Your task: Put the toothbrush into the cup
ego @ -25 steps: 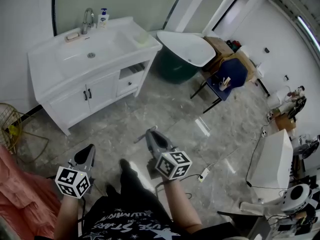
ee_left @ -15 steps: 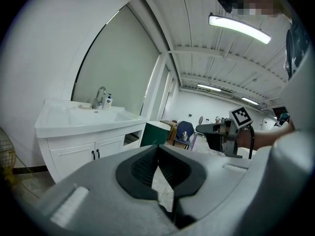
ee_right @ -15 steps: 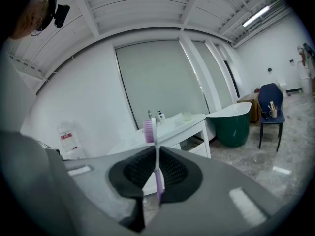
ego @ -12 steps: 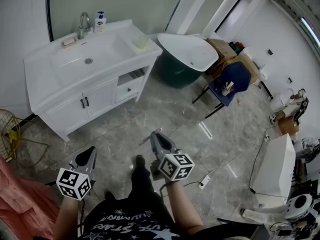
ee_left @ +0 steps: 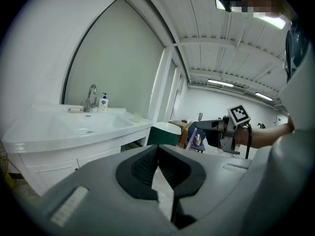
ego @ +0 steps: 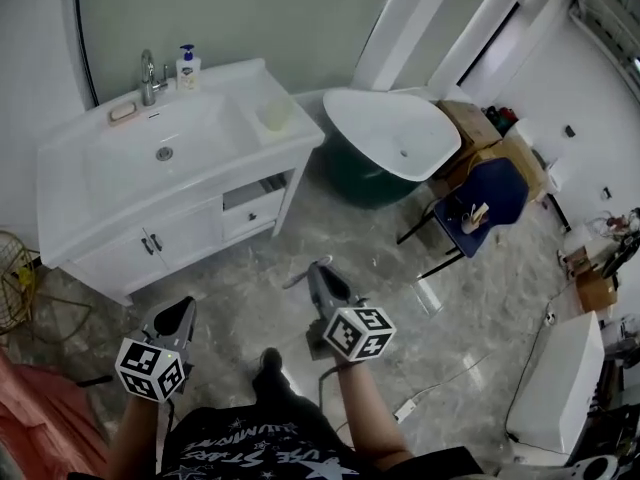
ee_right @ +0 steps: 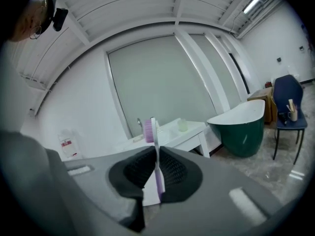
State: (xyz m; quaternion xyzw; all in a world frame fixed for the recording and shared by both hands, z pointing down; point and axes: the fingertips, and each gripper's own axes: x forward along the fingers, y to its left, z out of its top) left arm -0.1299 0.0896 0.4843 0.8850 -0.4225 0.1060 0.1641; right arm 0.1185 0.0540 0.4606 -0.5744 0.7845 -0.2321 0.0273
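My right gripper (ego: 317, 268) is shut on a purple and white toothbrush (ee_right: 158, 167). The brush stands upright between the pads, bristle head (ee_right: 148, 130) at the top; in the head view the toothbrush (ego: 293, 279) pokes out left of the jaws. The pale green cup (ego: 274, 115) stands on the right end of the white vanity top (ego: 225, 78), well ahead of both grippers, and the cup (ee_right: 182, 126) also shows in the right gripper view. My left gripper (ego: 178, 310) hangs low at the left over the floor. In its own view the left gripper (ee_left: 158, 149) is shut with nothing between its pads.
The vanity holds a basin (ego: 160, 153), a faucet (ego: 148, 72), a soap bottle (ego: 186, 67) and a soap dish (ego: 124, 113). A green bathtub (ego: 385, 138) stands right of it, and a blue chair (ego: 483, 204) farther right. A wire basket (ego: 12, 288) sits at the left.
The person has walked towards the vanity, carrying both grippers forward. The vanity and bathtub now sit nearer and lower in the head view. The toothbrush stays held.
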